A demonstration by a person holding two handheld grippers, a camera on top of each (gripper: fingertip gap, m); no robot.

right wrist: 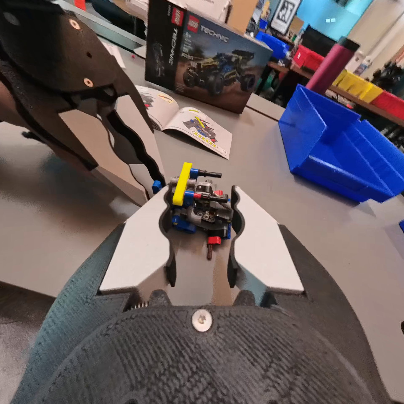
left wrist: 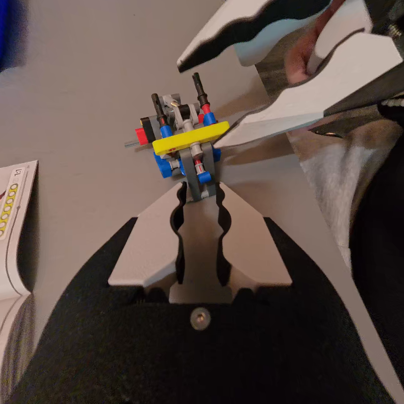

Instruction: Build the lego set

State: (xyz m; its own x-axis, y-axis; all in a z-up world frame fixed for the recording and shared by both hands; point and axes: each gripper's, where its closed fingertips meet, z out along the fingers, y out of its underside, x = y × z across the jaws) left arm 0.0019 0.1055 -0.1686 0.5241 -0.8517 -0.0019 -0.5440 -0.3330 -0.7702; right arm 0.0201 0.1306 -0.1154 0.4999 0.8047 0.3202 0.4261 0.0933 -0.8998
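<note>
Left wrist view: the left gripper point(left wrist: 200, 190) is clamped on the grey frame end of a small brick model point(left wrist: 185, 140), both wavy black pads pressed against the two grey beams at the fingertips. The model juts forward past the tips, with a yellow beam point(left wrist: 190, 136) lying across it and two black pins point(left wrist: 200, 87) standing beyond that. Ahead and to the right, the right gripper point(left wrist: 218, 105) reaches in, one finger above the model and the other beside the yellow beam's end. A booklet point(left wrist: 15, 218) lies off to the left on the grey table point(left wrist: 87, 109).

In the right wrist view the right gripper point(right wrist: 200, 192) straddles the same model point(right wrist: 201, 205); its right pad sits against the model's side, while I cannot tell whether the left pad touches. The left gripper point(right wrist: 157, 181) comes in from the upper left. Beyond lie the open booklet point(right wrist: 196, 129), a toy box point(right wrist: 207, 63), and, to the right, a blue bin point(right wrist: 341, 153).
</note>
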